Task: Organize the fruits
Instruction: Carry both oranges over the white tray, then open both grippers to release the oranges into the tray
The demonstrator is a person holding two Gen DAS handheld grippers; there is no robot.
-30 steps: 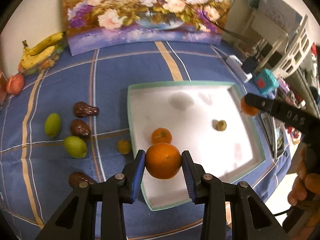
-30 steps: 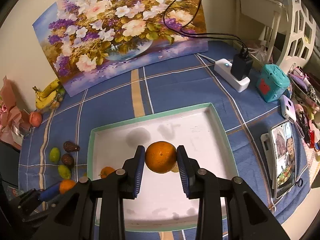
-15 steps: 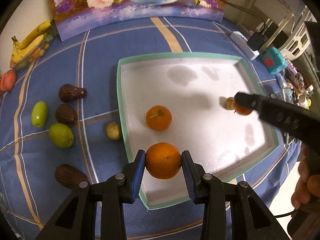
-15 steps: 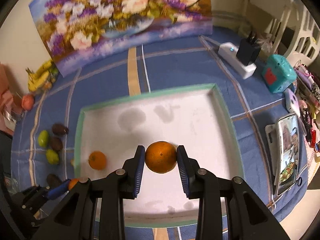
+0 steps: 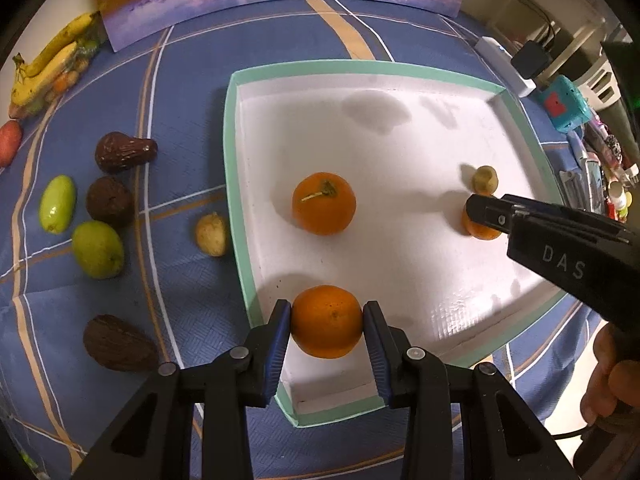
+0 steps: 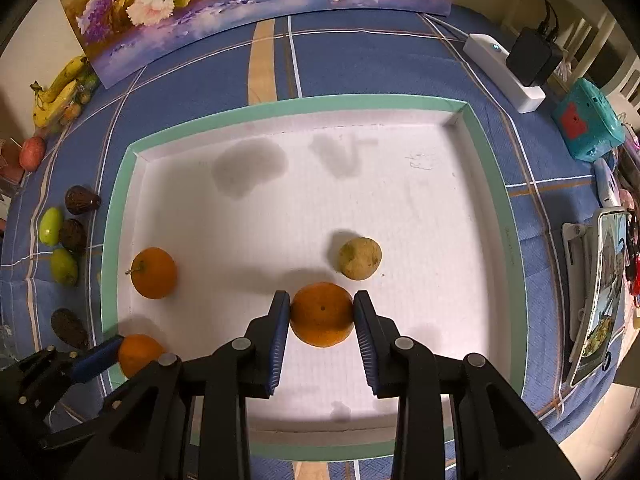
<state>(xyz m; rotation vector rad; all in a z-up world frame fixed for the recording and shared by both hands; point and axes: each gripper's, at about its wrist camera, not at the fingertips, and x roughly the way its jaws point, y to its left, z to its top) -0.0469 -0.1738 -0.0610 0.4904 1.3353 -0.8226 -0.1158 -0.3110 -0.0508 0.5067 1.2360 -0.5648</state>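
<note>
A white tray with a teal rim (image 5: pixel 236 160) (image 6: pixel 116 216) lies on the blue cloth. My left gripper (image 5: pixel 326 330) is shut on an orange (image 5: pixel 326 326) low over the tray's near left corner; it also shows in the right wrist view (image 6: pixel 138 354). My right gripper (image 6: pixel 322 316) is shut on a second orange (image 6: pixel 322 314) low over the tray floor, seen from the left wrist (image 5: pixel 480 226). A third orange with a stem (image 5: pixel 323 203) (image 6: pixel 154 267) and a small yellow-brown fruit (image 6: pixel 359 258) (image 5: pixel 485 178) lie in the tray.
Left of the tray lie two green fruits (image 5: pixel 97 249), several dark brown fruits (image 5: pixel 110 202) and a small yellow fruit (image 5: pixel 211 234). Bananas (image 5: pixel 48 68) and a flower painting (image 6: pixel 256 4) stand at the back. A power strip (image 6: pixel 504 72), teal box (image 6: pixel 586 124) and phone (image 6: pixel 600 292) sit right.
Both grippers have moved down towards the tray with their oranges. The right gripper's orange now sits close beside the small yellow-brown fruit.
</note>
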